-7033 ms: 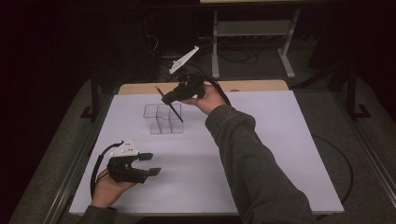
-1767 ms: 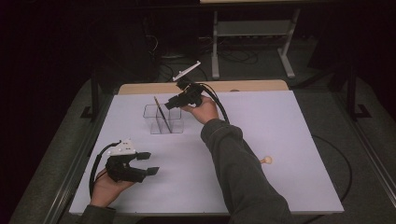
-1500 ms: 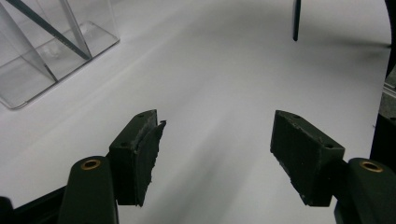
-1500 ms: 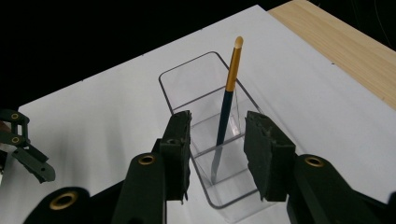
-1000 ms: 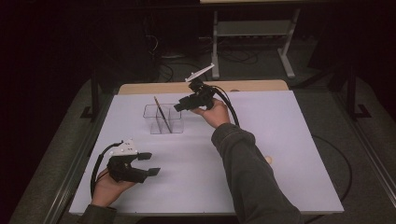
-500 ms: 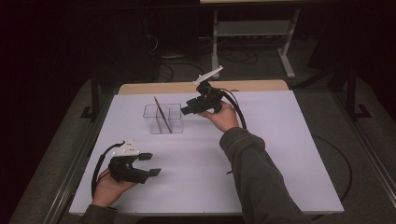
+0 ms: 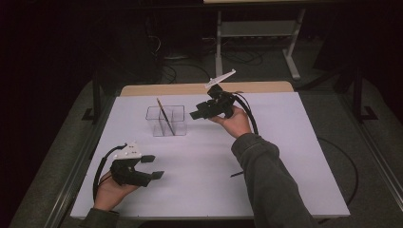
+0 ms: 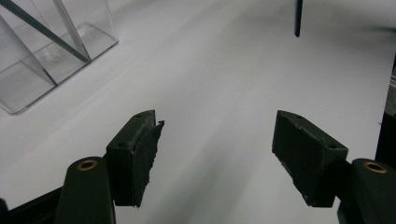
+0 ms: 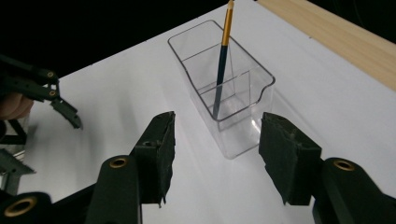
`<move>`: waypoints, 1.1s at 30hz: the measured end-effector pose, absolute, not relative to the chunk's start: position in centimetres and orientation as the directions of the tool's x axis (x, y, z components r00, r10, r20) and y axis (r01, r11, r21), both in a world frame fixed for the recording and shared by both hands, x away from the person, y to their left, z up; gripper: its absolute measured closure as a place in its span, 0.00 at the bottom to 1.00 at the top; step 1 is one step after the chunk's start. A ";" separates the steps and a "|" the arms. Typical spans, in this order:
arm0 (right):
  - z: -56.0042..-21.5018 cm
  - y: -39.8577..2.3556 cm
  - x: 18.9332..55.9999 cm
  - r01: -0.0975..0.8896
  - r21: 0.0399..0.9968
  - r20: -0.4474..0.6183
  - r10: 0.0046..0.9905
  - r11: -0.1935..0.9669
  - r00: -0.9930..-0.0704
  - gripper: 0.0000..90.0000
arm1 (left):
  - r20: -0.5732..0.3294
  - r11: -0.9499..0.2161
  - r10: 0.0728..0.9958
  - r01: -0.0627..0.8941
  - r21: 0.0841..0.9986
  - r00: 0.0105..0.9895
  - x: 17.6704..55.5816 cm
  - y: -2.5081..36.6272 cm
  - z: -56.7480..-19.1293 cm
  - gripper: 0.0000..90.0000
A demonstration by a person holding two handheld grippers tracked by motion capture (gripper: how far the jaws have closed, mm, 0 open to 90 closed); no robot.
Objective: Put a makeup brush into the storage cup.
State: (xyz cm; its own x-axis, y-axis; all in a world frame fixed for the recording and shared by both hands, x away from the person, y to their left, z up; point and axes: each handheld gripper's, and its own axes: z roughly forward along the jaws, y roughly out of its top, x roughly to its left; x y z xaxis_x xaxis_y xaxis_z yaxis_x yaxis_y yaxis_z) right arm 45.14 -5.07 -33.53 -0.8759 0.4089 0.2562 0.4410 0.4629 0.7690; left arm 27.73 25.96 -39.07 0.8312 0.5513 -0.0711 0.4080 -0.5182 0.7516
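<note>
A clear divided container (image 7: 165, 121) stands at the back left of the white table. A thin pencil (image 7: 161, 112), gold at the top and dark below, leans inside it. My right gripper (image 7: 196, 114) hovers just right of the container, open. Its jaws have just been opening with nothing between them. In the right gripper view the container (image 9: 224, 88) and the pencil (image 9: 221, 60) lie ahead of the right gripper (image 9: 215, 149). My left gripper (image 7: 153, 167) rests open near the front left edge. In the left gripper view the left gripper (image 8: 217, 158) holds nothing.
A dark pen (image 7: 236, 174) lies on the table beside the right sleeve, and the pen (image 8: 297, 18) lies far ahead in the left gripper view. A bare wooden strip (image 7: 199, 88) runs along the table's back edge. A metal stand (image 7: 256, 33) is on the floor behind.
The pencil that my right gripper held above the container now leans inside it, let go. My right hand has drawn off to the right. The left hand has kept still.
</note>
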 end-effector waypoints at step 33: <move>-34.2 -11.6 40.4 0.436 0.776 0.243 0.422 0.456 -0.873 0.47 | -0.079 -0.510 0.559 0.418 0.752 0.825 27.5 25.4 -39.3 0.34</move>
